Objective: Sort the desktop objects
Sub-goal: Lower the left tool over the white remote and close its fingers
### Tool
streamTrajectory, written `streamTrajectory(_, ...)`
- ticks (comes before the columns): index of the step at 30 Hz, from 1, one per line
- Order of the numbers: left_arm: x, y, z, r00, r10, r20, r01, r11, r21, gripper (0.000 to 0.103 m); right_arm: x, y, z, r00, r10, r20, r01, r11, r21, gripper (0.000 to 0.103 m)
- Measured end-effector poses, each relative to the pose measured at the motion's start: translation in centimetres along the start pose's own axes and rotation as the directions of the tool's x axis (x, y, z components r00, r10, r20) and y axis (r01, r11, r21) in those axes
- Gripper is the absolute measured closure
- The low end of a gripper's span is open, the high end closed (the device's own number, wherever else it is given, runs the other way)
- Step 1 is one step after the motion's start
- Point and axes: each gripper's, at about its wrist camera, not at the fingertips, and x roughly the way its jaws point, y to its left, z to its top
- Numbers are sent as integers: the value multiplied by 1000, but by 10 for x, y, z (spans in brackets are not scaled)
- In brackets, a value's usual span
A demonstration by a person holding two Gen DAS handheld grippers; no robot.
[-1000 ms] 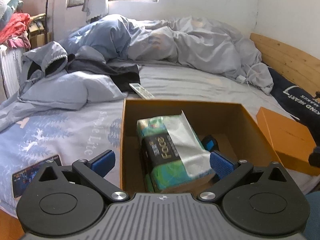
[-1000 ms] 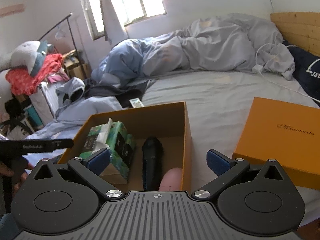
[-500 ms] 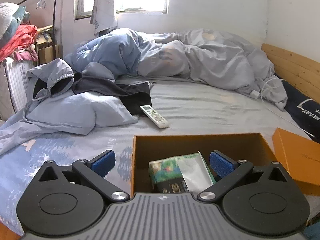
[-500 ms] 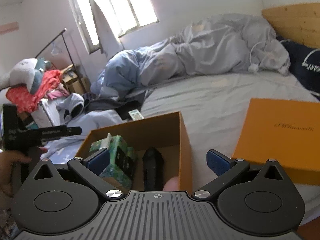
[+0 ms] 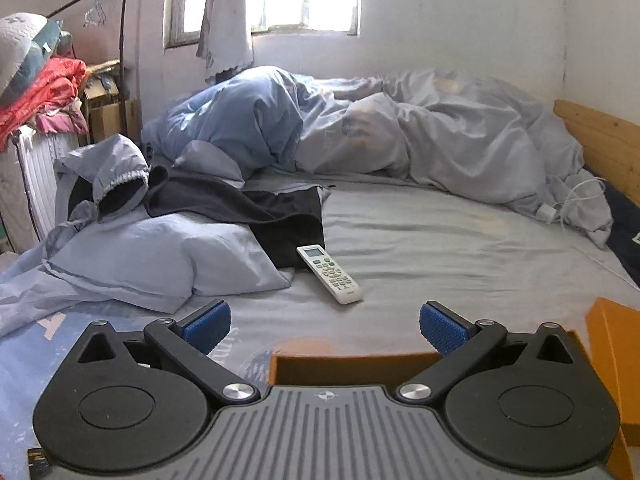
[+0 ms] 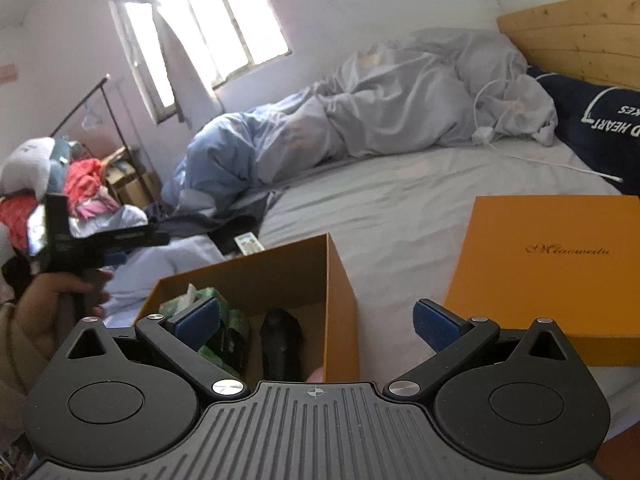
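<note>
- Two grippers, both w/ jaws apart, holding nothing: left gripper [image 5: 325, 322] aimed over the bed [image 5: 460, 248], right gripper [image 6: 316, 318] above the box [image 6: 340, 280].
- Box: stiff orange card, open-topped; its flat lid [image 6: 560, 264] lies beside it.
- Inside: soft green tissue pack [image 6: 228, 320], dark smooth oblong item [image 6: 282, 340].
- Remote [image 5: 329, 268]: hard white plastic slab, out on the sheet; prob. next pick, needs a narrow flat pinch.

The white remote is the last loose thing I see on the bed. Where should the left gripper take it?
Grip the remote across its narrow width near the middle, from above: it lies flat on the sheet, long axis slanting away, sides clear. The left gripper is open.
</note>
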Motion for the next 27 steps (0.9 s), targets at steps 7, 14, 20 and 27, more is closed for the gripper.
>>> streamTrajectory(7, 44, -6, 23, 996, -60, -64, 54, 995, -87, 0, 7, -3, -4, 1000, 12, -9, -11, 999, 33, 0)
streamTrajectory(14, 93, -10, 52, 989, -71, -127, 58, 993, -105, 0, 19, 8, -7, 997, 65, -47, -63, 997, 34, 0)
streamTrajectory(20, 146, -10, 63, 971, -46, -234, 12, 989, -145, 0, 29, 2, -8, 995, 70, -69, -64, 994, 89, 0)
streamTrajectory(27, 211, -4, 64, 921, -24, -388, -74, 969, -238, 0, 37, -7, -10, 993, 73, -93, -60, 989, 136, 0)
